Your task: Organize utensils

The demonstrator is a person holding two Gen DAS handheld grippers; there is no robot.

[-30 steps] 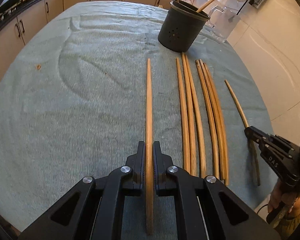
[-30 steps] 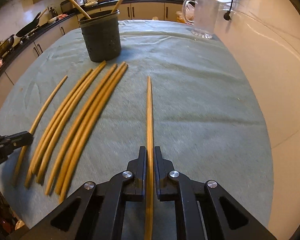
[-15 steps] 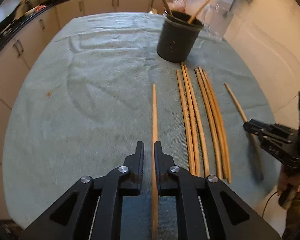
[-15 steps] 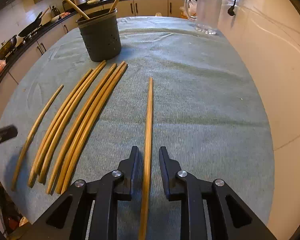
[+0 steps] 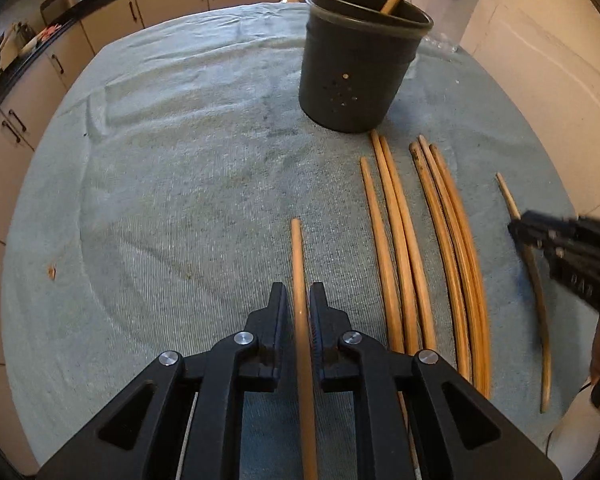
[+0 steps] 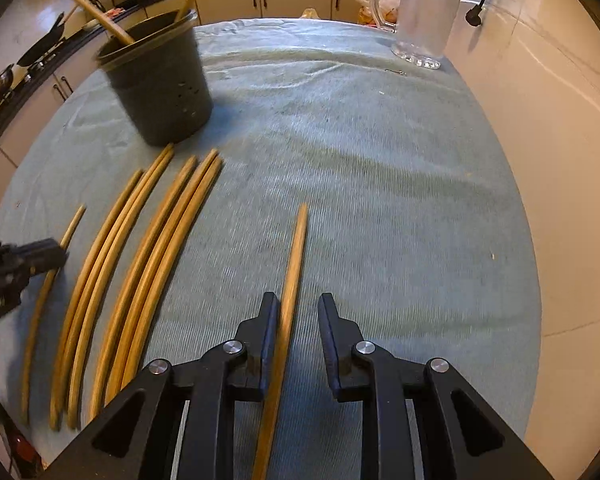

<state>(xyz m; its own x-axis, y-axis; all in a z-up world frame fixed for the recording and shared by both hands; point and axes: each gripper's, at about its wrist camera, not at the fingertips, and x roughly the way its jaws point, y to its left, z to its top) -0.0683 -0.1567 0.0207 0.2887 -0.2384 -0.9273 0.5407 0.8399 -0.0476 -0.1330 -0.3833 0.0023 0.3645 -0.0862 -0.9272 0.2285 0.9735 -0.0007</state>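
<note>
My left gripper [image 5: 299,300] has its jaws slightly apart around a single wooden chopstick [image 5: 300,280] that lies on the cloth. My right gripper [image 6: 298,312] is open around another chopstick [image 6: 290,280], which rests against the left finger. Several more chopsticks [image 5: 420,248] lie side by side between the two; they also show in the right wrist view [image 6: 140,264]. The dark utensil holder [image 5: 360,64] stands upright beyond them with two sticks in it, and shows in the right wrist view [image 6: 160,84]. The right gripper [image 5: 572,256] shows at the left wrist view's right edge.
A grey-green cloth [image 5: 180,160] covers the table. A clear glass jug [image 6: 424,16] stands at the far right corner. Kitchen cabinets [image 5: 100,20] run behind and to the left. A tiled wall [image 6: 560,120] borders the right edge.
Both grippers went from shut on their chopsticks to loosened; the right jaws opened wider. Both grippers rose and moved forward toward the holder, with the chopsticks staying on the cloth.
</note>
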